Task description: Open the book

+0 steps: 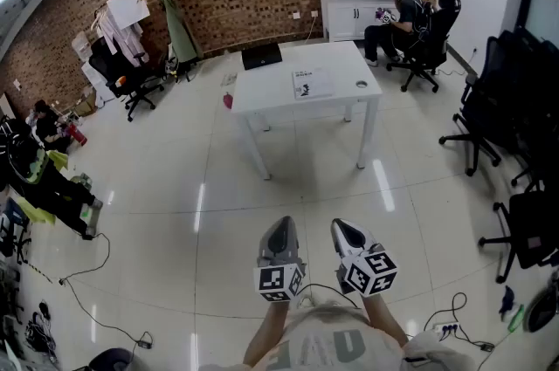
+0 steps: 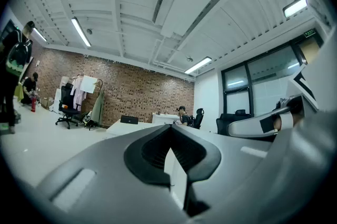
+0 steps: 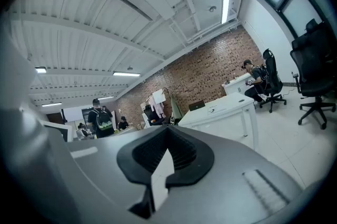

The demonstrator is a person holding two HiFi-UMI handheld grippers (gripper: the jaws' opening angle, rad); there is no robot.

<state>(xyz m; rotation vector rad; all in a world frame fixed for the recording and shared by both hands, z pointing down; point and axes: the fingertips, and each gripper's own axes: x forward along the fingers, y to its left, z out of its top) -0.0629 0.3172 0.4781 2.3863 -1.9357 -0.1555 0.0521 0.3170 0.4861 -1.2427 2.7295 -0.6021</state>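
A closed white book [image 1: 312, 84] lies flat on the white table [image 1: 271, 94], several steps ahead of me. Both grippers hang close to my body at the bottom of the head view, far from the table. My left gripper [image 1: 281, 231] is shut with nothing in it, and so is my right gripper [image 1: 343, 230]. In the left gripper view the shut jaws [image 2: 169, 130] point level toward the far table [image 2: 138, 125]. The right gripper view shows its shut jaws [image 3: 167, 130] and the table [image 3: 224, 107] to the right.
A black laptop [image 1: 261, 56] and a small round thing [image 1: 362, 85] also sit on the table. Office chairs [image 1: 476, 116] stand at the right, a seated person [image 1: 397, 11] at a white cabinet behind, a coat rack [image 1: 131, 20] at the left. Cables [image 1: 87, 273] trail on the floor.
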